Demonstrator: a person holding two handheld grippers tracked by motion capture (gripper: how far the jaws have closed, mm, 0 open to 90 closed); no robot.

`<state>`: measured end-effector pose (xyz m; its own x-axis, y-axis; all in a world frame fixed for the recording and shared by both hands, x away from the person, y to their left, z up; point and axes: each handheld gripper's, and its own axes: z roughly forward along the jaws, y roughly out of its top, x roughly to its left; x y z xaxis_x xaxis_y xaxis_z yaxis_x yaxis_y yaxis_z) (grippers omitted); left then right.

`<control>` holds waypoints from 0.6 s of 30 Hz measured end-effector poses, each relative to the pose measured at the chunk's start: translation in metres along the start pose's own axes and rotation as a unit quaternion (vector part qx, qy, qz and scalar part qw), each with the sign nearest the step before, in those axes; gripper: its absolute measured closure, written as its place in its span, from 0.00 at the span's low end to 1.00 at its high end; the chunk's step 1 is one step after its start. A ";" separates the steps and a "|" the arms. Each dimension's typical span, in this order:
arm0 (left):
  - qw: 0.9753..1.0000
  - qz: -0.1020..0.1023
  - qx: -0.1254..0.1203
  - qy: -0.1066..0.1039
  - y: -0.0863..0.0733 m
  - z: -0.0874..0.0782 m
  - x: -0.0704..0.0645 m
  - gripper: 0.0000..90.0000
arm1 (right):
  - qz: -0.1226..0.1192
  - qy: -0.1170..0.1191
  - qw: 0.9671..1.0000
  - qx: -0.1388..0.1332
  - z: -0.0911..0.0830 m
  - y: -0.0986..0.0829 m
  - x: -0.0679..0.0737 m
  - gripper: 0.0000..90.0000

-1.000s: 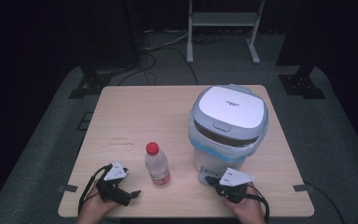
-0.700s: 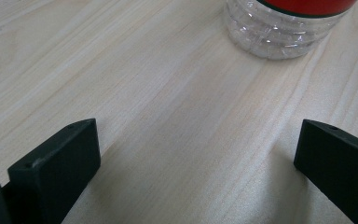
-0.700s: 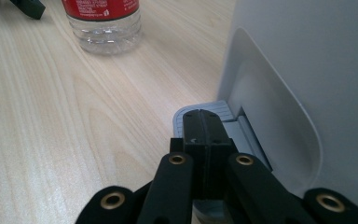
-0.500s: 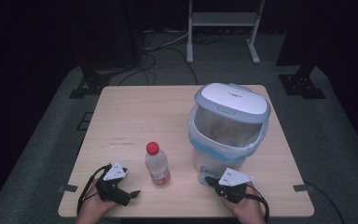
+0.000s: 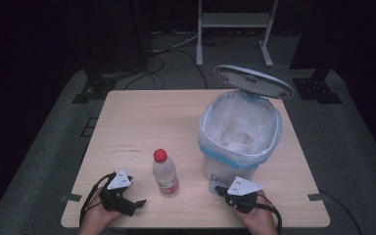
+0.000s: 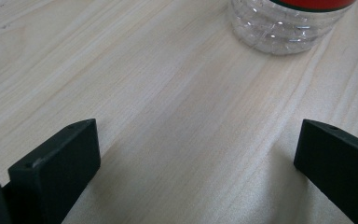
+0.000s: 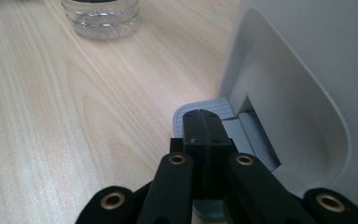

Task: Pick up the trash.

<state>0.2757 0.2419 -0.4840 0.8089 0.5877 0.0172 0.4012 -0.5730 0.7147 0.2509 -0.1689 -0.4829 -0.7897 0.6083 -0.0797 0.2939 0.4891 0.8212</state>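
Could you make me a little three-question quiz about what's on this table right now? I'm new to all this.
1. True or false: the bin's lid is up.
2. What are the right tongs pressing on? A) the bottle's cap B) the bin's grey pedal C) the bin liner
3. Fill in: the bottle stands between the left tongs and the ____.

Key: 1 true. 2 B: the jaws are shut, resting on the pedal at the bin's foot. 3 bin. The left tongs' jaws gape wide over bare table, bottle just ahead.
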 end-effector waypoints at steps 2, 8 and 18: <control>1.000 0.001 -0.001 0.000 -0.001 -0.001 -0.001 0.00 | 0.000 0.000 1.000 0.000 0.000 0.000 0.000 1.00; 1.000 0.003 0.000 0.001 0.000 -0.002 -0.003 0.00 | 0.000 0.000 1.000 0.000 0.000 0.000 0.000 1.00; 0.999 0.004 -0.020 -0.026 0.005 -0.003 -0.006 0.00 | 0.001 0.000 1.000 0.000 0.000 0.000 0.000 1.00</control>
<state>0.2713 0.2373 -0.4783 0.8338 0.5520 -0.0114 0.3769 -0.5539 0.7423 0.2508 -0.1689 -0.4828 -0.7884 0.6102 -0.0781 0.2960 0.4875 0.8214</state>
